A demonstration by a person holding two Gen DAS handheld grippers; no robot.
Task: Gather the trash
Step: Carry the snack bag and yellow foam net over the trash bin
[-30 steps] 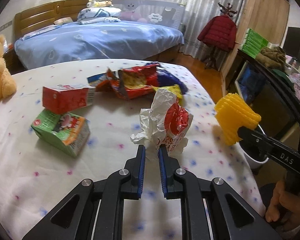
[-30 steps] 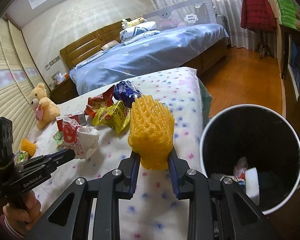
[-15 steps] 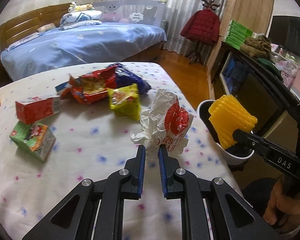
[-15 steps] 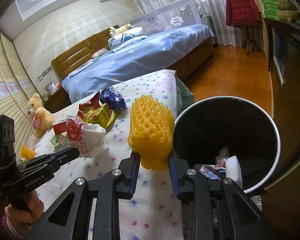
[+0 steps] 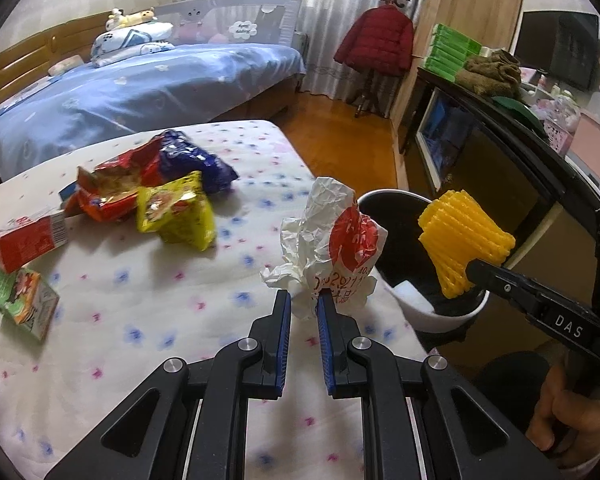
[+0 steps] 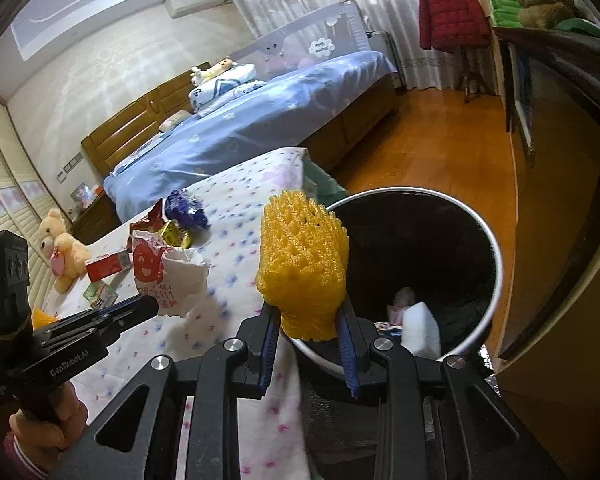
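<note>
My left gripper (image 5: 303, 304) is shut on a crumpled white and red paper wrapper (image 5: 332, 248), held above the table's right edge beside the bin. My right gripper (image 6: 308, 316) is shut on a yellow foam fruit net (image 6: 304, 264), which hangs over the near rim of the black-lined bin (image 6: 496, 280). In the left wrist view that net (image 5: 460, 240) sits above the bin (image 5: 440, 318). The right wrist view also shows the wrapper (image 6: 167, 272) in the left gripper (image 6: 149, 304). Some trash lies at the bin's bottom.
On the spotted tablecloth (image 5: 139, 300) lie a yellow snack bag (image 5: 175, 216), a red bag (image 5: 111, 188), a blue bag (image 5: 191, 160), a red carton (image 5: 27, 236) and a green carton (image 5: 21, 300). A dark cabinet (image 5: 500, 168) stands right of the bin. A bed is behind.
Both grippers have carried their loads to the right, off the table's middle. The bin has come into the left view, and the yellow net is now over its rim.
</note>
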